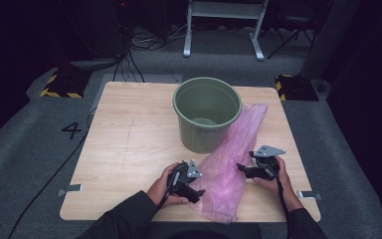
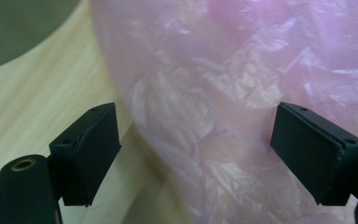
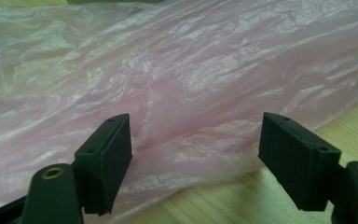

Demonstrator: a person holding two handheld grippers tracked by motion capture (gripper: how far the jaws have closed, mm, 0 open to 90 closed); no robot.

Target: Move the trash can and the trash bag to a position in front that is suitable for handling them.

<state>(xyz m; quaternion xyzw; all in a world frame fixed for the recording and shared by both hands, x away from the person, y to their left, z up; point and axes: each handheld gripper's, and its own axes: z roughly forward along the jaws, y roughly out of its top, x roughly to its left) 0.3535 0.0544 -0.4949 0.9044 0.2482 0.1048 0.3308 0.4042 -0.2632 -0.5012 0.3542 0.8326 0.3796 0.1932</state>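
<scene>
A crumpled pink plastic bag point(image 1: 231, 159) lies flat on the wooden table point(image 1: 129, 144), stretching from beside the green bucket point(image 1: 207, 113) down to the front edge. My left gripper point(image 1: 197, 193) sits at the bag's left edge, open, with the film point(image 2: 223, 93) spread between and beyond its jaws. My right gripper point(image 1: 241, 168) is at the bag's right edge, open too, its jaws pointing at the wrinkled film point(image 3: 177, 88). Neither holds anything.
The bucket stands upright at the table's back centre, its rim touching the bag's upper part. Bare tabletop spreads to the left. Metal brackets point(image 1: 70, 189) stick out at the table's front corners. Grey carpet and cables surround the table.
</scene>
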